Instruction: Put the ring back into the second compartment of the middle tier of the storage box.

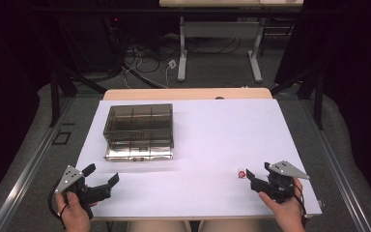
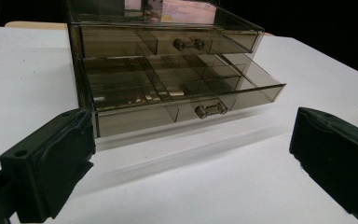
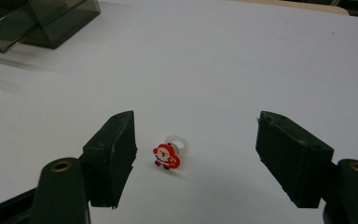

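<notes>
Santa ring (image 3: 168,154), small and red with a clear band, lies on the white table (image 1: 207,140) near its front right corner, a little in from the front edge. In the right gripper view the red-and-white Santa figure faces the camera, its head toward the table's far edge and its feet toward the near one, so its long axis runs roughly front to back; the clear band sits just behind it, on the far side. The piece is too small to tell whether it lies flat or leans on the band.

Right gripper (image 3: 196,154) surrounds it with jaws partly open, one on each side of the ring. The ring lies closer to the jaw at the left of that view, with a gap showing to both, so nothing is gripped. From above, the same gripper (image 1: 257,180) points left and toward the far edge, and the ring (image 1: 241,173) lies just beyond its tips.

Left gripper (image 1: 101,175) hovers near the front left corner, jaws wide apart and empty, aimed at a smoky transparent drawer box (image 1: 139,130) standing in the left half of the table. Its lower drawer (image 2: 186,100) is pulled out toward the front edge, showing divided compartments.
</notes>
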